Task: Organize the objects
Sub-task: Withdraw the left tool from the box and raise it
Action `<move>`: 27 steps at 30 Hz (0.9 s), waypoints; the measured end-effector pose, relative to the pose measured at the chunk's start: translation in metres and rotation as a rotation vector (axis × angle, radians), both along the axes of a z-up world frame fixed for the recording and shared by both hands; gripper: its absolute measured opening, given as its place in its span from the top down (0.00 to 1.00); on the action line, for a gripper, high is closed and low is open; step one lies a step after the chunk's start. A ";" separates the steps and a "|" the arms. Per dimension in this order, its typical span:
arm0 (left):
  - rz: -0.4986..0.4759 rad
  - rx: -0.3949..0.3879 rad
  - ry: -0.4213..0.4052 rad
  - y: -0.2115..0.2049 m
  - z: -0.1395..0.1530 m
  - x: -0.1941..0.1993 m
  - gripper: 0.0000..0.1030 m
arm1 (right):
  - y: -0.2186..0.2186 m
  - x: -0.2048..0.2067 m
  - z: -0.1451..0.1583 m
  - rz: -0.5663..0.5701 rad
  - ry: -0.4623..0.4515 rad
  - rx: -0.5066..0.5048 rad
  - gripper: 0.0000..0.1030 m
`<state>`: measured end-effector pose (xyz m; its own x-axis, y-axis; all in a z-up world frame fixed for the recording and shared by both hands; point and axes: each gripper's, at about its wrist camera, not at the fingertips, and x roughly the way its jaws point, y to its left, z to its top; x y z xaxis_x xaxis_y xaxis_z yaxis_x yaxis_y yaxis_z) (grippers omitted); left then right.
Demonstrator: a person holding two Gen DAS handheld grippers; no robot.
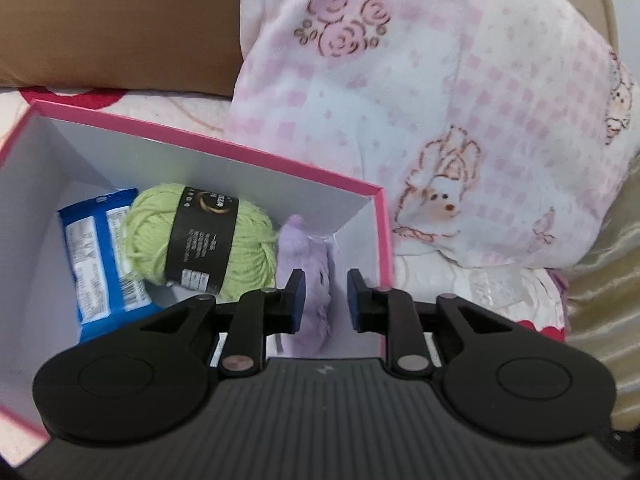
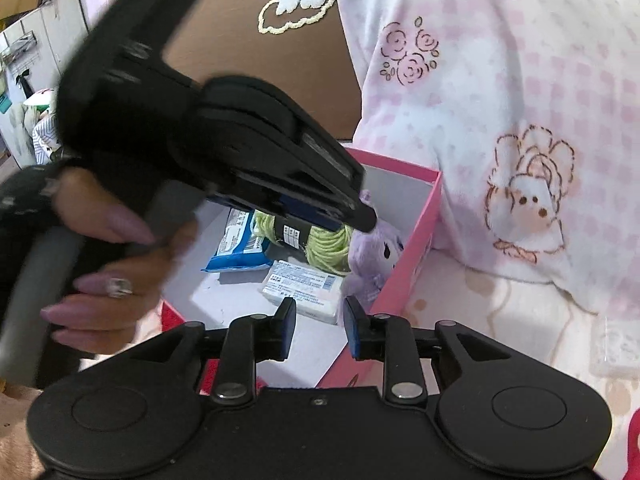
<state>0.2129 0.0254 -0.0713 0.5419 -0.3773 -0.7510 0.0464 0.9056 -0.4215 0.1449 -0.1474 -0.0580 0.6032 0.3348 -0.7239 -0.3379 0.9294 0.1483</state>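
Pink box (image 1: 304, 166) with green yarn (image 1: 200, 236), blue packet (image 1: 100, 256), purple plush (image 1: 308, 276).

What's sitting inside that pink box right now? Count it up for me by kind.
Inside the pink cardboard box:
Green yarn ball with black label: 1
Blue foil snack packet: 1
Purple plush toy: 1
White wrapped tissue pack: 1
Total: 4

You are working over a bed (image 2: 500, 320) covered in a pale printed sheet. Directly on it rest an open pink box (image 1: 280, 162), a brown cushion (image 1: 120, 20) behind the box, and a pink-and-white fleece blanket (image 1: 440, 100) heaped just beside the box's right wall.
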 end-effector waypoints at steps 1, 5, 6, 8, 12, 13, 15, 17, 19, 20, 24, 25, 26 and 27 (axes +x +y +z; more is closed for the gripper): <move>0.000 0.004 0.007 0.002 0.005 -0.005 0.68 | 0.000 -0.009 0.002 0.006 0.000 0.001 0.70; -0.006 0.072 0.004 0.010 0.027 -0.032 0.59 | 0.008 -0.018 0.016 0.024 -0.025 -0.006 0.56; -0.005 0.088 0.005 0.013 0.032 -0.039 0.57 | 0.011 -0.024 0.021 0.028 -0.033 -0.007 0.54; -0.011 0.127 0.003 0.017 0.042 -0.053 0.52 | 0.014 -0.031 0.031 0.032 -0.047 -0.013 0.47; -0.020 0.185 0.000 0.026 0.060 -0.082 0.38 | 0.013 -0.043 0.054 0.040 -0.078 -0.038 0.37; -0.014 0.195 -0.005 0.028 0.066 -0.090 0.37 | 0.011 -0.046 0.060 0.041 -0.071 -0.033 0.35; -0.016 0.213 -0.010 0.030 0.074 -0.100 0.32 | 0.010 -0.053 0.068 0.049 -0.059 -0.019 0.35; -0.021 0.225 -0.021 0.031 0.083 -0.112 0.28 | 0.012 -0.060 0.075 0.059 -0.058 -0.024 0.33; -0.019 0.231 -0.029 0.033 0.090 -0.122 0.23 | 0.014 -0.068 0.080 0.065 -0.066 -0.029 0.31; -0.015 0.232 -0.031 0.034 0.093 -0.127 0.23 | 0.015 -0.072 0.082 0.067 -0.070 -0.031 0.28; -0.021 0.245 -0.035 0.033 0.102 -0.143 0.19 | 0.016 -0.088 0.090 0.067 -0.100 -0.038 0.12; -0.037 0.250 -0.037 0.031 0.103 -0.147 0.17 | 0.016 -0.093 0.092 0.070 -0.102 -0.044 0.12; -0.055 0.250 -0.040 0.029 0.105 -0.152 0.16 | 0.015 -0.097 0.094 0.073 -0.101 -0.048 0.12; -0.069 0.249 -0.047 0.028 0.107 -0.157 0.15 | 0.014 -0.101 0.095 0.072 -0.098 -0.044 0.12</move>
